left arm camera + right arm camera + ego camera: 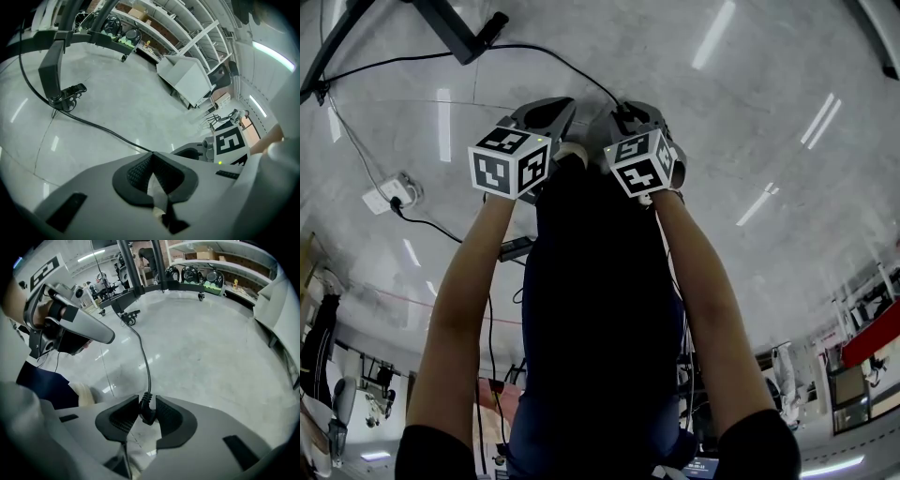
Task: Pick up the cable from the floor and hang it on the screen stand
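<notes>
A black cable (562,61) lies on the grey floor and runs from the screen stand's black base (455,33) to my right gripper (623,111). In the right gripper view the cable's plug end (146,408) stands between the two pads, and the right gripper (143,411) is shut on it. The cable (146,359) leads away from there to the stand (136,289). My left gripper (562,105) is beside the right one; in its own view the left gripper (151,157) is shut with nothing seen between the pads. The cable (93,125) passes behind its tip.
A white power strip (389,192) with its own lead lies on the floor at the left. The stand's castered leg (68,93) is at the far left. Shelving (187,37) and a white cabinet (185,77) line the far wall.
</notes>
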Demonstrator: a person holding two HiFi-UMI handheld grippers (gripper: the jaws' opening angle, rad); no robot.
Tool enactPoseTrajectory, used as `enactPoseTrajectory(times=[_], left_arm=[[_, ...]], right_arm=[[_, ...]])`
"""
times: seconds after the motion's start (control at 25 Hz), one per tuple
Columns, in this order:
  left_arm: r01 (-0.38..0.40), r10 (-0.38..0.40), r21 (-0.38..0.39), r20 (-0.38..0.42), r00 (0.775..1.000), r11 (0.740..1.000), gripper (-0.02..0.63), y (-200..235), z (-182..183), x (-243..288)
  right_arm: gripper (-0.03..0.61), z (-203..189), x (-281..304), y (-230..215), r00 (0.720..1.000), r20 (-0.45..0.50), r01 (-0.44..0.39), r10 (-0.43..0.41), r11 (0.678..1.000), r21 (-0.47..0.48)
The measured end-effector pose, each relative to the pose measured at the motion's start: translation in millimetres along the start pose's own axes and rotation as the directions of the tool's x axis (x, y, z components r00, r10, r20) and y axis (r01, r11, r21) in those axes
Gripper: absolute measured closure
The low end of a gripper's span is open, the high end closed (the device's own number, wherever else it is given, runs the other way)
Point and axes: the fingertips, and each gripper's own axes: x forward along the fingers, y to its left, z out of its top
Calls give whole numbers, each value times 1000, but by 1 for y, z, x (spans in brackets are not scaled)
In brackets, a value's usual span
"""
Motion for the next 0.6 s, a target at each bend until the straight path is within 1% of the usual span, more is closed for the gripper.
enactPoseTrajectory(times=[0.2,0.4,0.6], left_arm=[[-9,9,1,1,1000,1000,611,-15,8,-12],[8,-8,10,-6,1000,1000,611,-33,13,-21],[-17,17,1,12,1000,1000,611,-35,25,-41]], right_arm=[[451,5,-24,0,1000,2,-6,6,1000,8],[451,14,-42,1,1000,-3,-10,10,1000,21],[450,30,-60,8,1000,7,-23,22,999,22]])
